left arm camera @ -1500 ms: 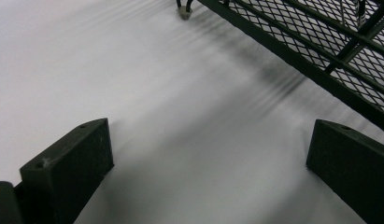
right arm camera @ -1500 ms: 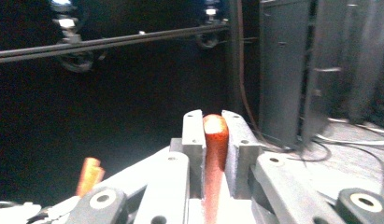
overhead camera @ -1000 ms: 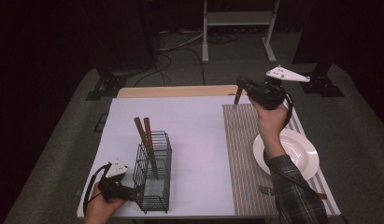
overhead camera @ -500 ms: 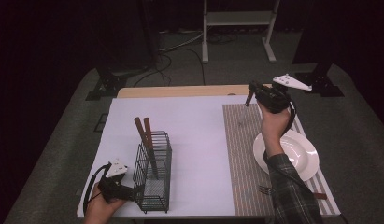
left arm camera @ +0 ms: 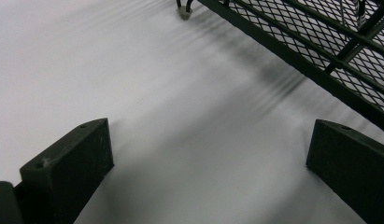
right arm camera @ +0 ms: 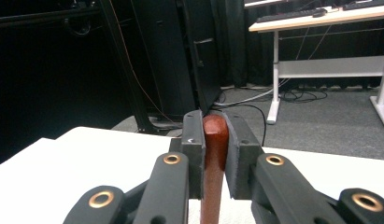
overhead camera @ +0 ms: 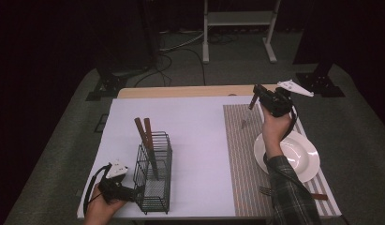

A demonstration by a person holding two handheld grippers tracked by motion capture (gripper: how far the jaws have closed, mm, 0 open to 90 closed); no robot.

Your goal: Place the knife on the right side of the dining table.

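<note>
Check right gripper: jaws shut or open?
Shut. The right gripper has both jaws pressed against a brown wooden utensil handle, held above the striped placemat.

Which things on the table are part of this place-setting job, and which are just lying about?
In the job: wooden-handled utensil clamped in the right hand-held gripper; striped placemat; wire caddy; plate; fork.
Lying about: white desk; floor cables.

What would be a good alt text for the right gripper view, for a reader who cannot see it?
The right gripper has its two black jaws closed on the reddish-brown wooden handle of a utensil, above a white table. Behind are a dark room, floor cables and a white desk.
</note>
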